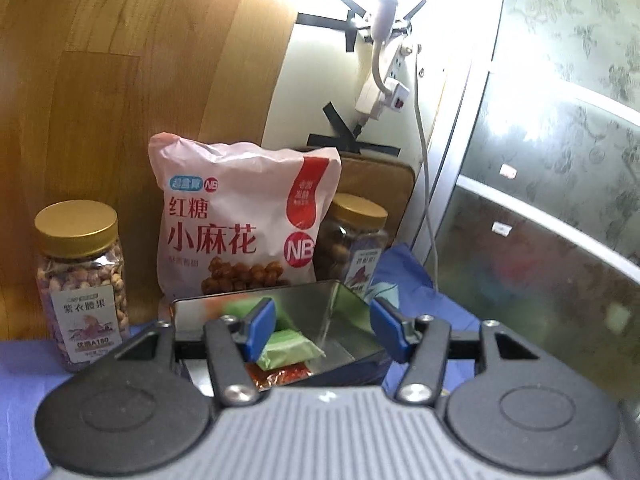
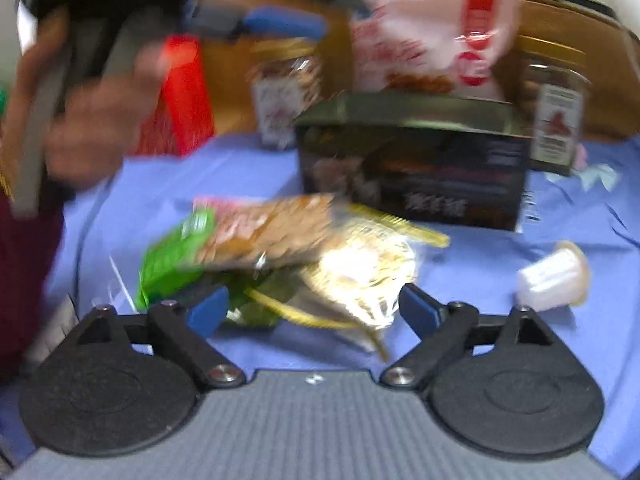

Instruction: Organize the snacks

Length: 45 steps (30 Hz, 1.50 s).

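Observation:
My left gripper (image 1: 323,328) is open and empty, hovering just above an open metal tin (image 1: 340,312). The tin holds a green packet (image 1: 290,350) and a red packet (image 1: 280,376). In the blurred right wrist view the tin (image 2: 412,176) stands on the blue cloth, with the left gripper (image 2: 276,24) above it at upper left. My right gripper (image 2: 312,312) is open and empty, low over a pile of snack packets: a green and orange one (image 2: 240,240) and a clear yellow-trimmed one (image 2: 360,276).
A pink snack bag (image 1: 244,216) leans on the wooden wall, between two gold-lidded nut jars (image 1: 82,284) (image 1: 356,236). A red bag (image 2: 180,96) stands at left. A small white jelly cup (image 2: 552,276) lies on the blue cloth (image 2: 560,340) at right.

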Available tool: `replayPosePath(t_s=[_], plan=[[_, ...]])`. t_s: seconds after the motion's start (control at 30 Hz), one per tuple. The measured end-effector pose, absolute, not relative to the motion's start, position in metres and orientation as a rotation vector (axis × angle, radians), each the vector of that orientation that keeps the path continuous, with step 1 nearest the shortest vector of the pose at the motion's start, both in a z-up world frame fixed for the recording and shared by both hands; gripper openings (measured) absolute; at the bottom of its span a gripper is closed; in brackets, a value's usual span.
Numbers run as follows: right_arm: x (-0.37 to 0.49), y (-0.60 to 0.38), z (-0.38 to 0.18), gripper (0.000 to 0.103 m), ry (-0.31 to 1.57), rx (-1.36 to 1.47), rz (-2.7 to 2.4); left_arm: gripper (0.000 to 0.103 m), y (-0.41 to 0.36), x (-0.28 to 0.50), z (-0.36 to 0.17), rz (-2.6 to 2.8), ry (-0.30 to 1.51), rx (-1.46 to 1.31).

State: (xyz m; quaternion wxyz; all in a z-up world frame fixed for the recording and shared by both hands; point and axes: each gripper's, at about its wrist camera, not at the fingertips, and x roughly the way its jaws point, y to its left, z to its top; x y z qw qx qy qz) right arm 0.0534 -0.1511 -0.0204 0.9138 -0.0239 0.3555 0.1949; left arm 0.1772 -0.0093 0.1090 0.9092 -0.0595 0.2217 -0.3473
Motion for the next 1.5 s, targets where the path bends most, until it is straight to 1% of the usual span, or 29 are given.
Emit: replayPosePath(t_s=[0.1, 0.13, 0.2, 0.23, 0.27, 0.37, 0.43, 0.53, 0.6, 0.63, 0.67, 0.7, 0.73, 0.77, 0.87, 0.97, 1.03, 1.1, 1.17, 1.2, 1.23, 1.27, 1.3, 1.33, 1.37, 1.43, 1.5], plan=[[0.052, -0.131, -0.028, 0.097, 0.699, -0.195, 0.368, 0.056, -0.007, 0.176, 0.109, -0.706, 0.460, -0.131], [0.051, -0.126, -0.031, 0.093, 0.695, -0.244, 0.357, 0.056, -0.007, 0.176, 0.109, -0.704, 0.461, -0.130], [0.051, -0.127, -0.030, 0.069, 0.684, -0.301, 0.324, 0.056, -0.008, 0.178, 0.107, -0.699, 0.467, -0.123], [0.051, -0.129, -0.030, 0.054, 0.684, -0.345, 0.285, 0.056, -0.009, 0.178, 0.106, -0.697, 0.469, -0.114], [0.051, -0.133, -0.030, 0.046, 0.683, -0.376, 0.265, 0.056, -0.011, 0.178, 0.104, -0.692, 0.471, -0.102], [0.049, -0.148, -0.033, 0.039, 0.672, -0.416, 0.211, 0.056, -0.016, 0.178, 0.099, -0.663, 0.476, -0.064], [0.044, -0.161, -0.036, 0.037, 0.658, -0.424, 0.168, 0.056, -0.017, 0.179, 0.097, -0.656, 0.480, -0.060], [0.033, -0.177, -0.033, 0.036, 0.644, -0.409, 0.161, 0.056, -0.015, 0.181, 0.095, -0.630, 0.521, -0.081], [0.025, -0.179, -0.034, 0.039, 0.647, -0.444, 0.189, 0.056, -0.014, 0.177, 0.092, -0.627, 0.558, -0.084], [0.022, -0.180, -0.036, 0.043, 0.650, -0.464, 0.210, 0.056, -0.014, 0.172, 0.090, -0.629, 0.575, -0.075], [0.019, -0.180, -0.036, 0.056, 0.644, -0.475, 0.227, 0.056, -0.015, 0.166, 0.087, -0.633, 0.590, -0.059], [0.014, -0.183, -0.035, 0.064, 0.639, -0.468, 0.252, 0.056, -0.016, 0.158, 0.084, -0.638, 0.607, -0.041], [0.011, -0.186, -0.033, 0.076, 0.643, -0.448, 0.280, 0.056, -0.016, 0.151, 0.080, -0.643, 0.629, -0.030], [0.006, -0.191, -0.030, 0.081, 0.651, -0.423, 0.318, 0.056, -0.017, 0.143, 0.074, -0.657, 0.661, -0.028], [-0.003, -0.207, -0.024, 0.083, 0.648, -0.374, 0.364, 0.056, -0.026, 0.124, 0.057, -0.735, 0.752, -0.028], [0.000, -0.227, -0.022, 0.083, 0.660, -0.263, 0.361, 0.056, -0.048, 0.112, 0.039, -0.761, 0.807, -0.023], [0.011, -0.237, -0.022, 0.083, 0.675, -0.189, 0.356, 0.061, -0.066, 0.113, 0.026, -0.746, 0.852, -0.015], [0.021, -0.243, -0.025, 0.083, 0.691, -0.146, 0.392, 0.062, -0.083, 0.119, 0.014, -0.719, 0.899, -0.016], [0.033, -0.244, -0.029, 0.083, 0.703, -0.128, 0.440, 0.065, -0.096, 0.126, 0.005, -0.693, 0.926, -0.009], [0.037, -0.244, -0.032, 0.083, 0.707, -0.127, 0.457, 0.069, -0.101, 0.130, 0.001, -0.678, 0.930, -0.014], [0.043, -0.243, -0.035, 0.082, 0.713, -0.125, 0.471, 0.070, -0.103, 0.133, -0.002, -0.674, 0.928, -0.031], [0.048, -0.241, -0.040, 0.070, 0.725, -0.117, 0.486, 0.067, -0.105, 0.134, -0.003, -0.673, 0.922, -0.041], [0.052, -0.242, -0.043, 0.063, 0.737, -0.105, 0.504, 0.062, -0.108, 0.134, -0.002, -0.670, 0.922, -0.042], [0.051, -0.240, -0.043, 0.059, 0.712, -0.106, 0.497, 0.058, -0.108, 0.131, -0.001, -0.654, 0.917, -0.037], [0.051, -0.239, -0.041, 0.054, 0.709, -0.114, 0.490, 0.058, -0.107, 0.127, 0.002, -0.637, 0.915, -0.028], [0.044, -0.242, -0.031, 0.054, 0.688, -0.086, 0.509, 0.057, -0.101, 0.115, 0.017, -0.628, 0.900, -0.025], [0.033, -0.246, -0.013, 0.054, 0.607, -0.072, 0.533, 0.057, -0.097, 0.099, 0.046, -0.638, 0.800, 0.021]])
